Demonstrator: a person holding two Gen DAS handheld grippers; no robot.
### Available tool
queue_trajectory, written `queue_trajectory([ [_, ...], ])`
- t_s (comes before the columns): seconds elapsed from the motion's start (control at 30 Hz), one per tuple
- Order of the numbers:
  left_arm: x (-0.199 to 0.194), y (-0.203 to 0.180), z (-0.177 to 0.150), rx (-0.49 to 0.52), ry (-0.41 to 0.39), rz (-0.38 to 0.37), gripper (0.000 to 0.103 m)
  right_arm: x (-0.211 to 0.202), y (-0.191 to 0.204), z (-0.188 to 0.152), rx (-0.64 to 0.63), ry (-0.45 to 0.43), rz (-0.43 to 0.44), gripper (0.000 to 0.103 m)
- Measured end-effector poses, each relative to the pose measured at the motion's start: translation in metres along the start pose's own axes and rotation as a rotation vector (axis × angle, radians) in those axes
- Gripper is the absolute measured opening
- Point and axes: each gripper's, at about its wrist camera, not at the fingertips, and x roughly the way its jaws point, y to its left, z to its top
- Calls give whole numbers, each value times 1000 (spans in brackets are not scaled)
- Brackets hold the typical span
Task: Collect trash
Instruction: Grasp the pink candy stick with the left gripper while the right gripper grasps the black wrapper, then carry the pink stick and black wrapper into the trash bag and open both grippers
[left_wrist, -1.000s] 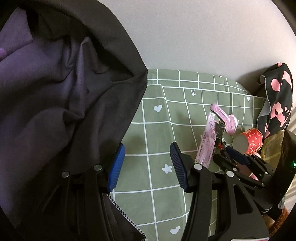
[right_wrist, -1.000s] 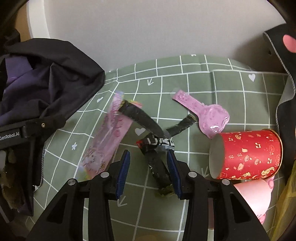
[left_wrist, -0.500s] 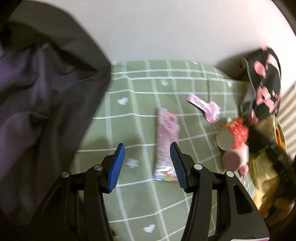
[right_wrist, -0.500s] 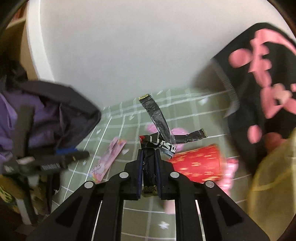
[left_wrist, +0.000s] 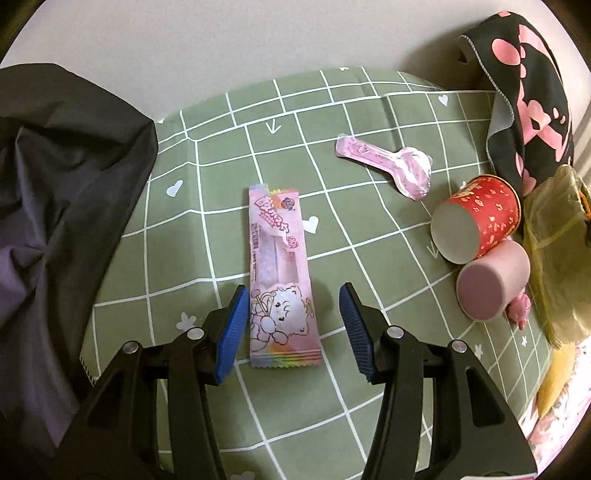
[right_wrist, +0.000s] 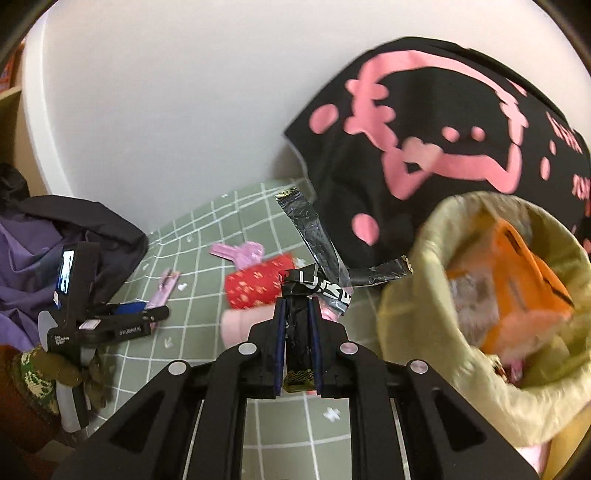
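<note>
Two grippers: one per hand
Left gripper (left_wrist: 291, 328): jaws apart, closing slightly, pink snack wrapper (left_wrist: 277, 269) lying between them on the green checked cloth (left_wrist: 207, 221)
Right gripper (right_wrist: 297, 325): clamped on black foil wrapper (right_wrist: 314, 240), raised beside yellow trash bag (right_wrist: 424, 266)

The left wrist camera looks steeply down, from close above, onto a green checked cloth (left_wrist: 332, 240), with a pink wrapper (left_wrist: 279, 273) at centre and a red cup (left_wrist: 480, 218) at 3 o'clock. The right wrist camera sits higher and looks more shallowly across the same cloth (right_wrist: 207, 332), with a yellow bag (right_wrist: 498, 387) near at 3 o'clock. Both views share the cloth, the pink wrapper (right_wrist: 164, 291), the red cup (right_wrist: 258, 286), a black and pink fabric (left_wrist: 532, 96) (right_wrist: 443, 147) and a dark jacket (left_wrist: 55, 184) (right_wrist: 44, 236) at 9 o'clock.
</note>
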Motion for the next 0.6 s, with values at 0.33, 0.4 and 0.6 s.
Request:
queue_trajectory([
  [0.33, -11, 11, 2, -94, -3, -36, 18, -15, -9, -12, 19, -16, -2, 13],
  [0.4, -20, 10, 4, -105, -21, -38, 18, -19, -11, -12, 19, -30, 1, 13],
  [0.6, -69, -8, 9, -90, -115, -72, 17, -35, -15, -8, 3, -77, 8, 13],
])
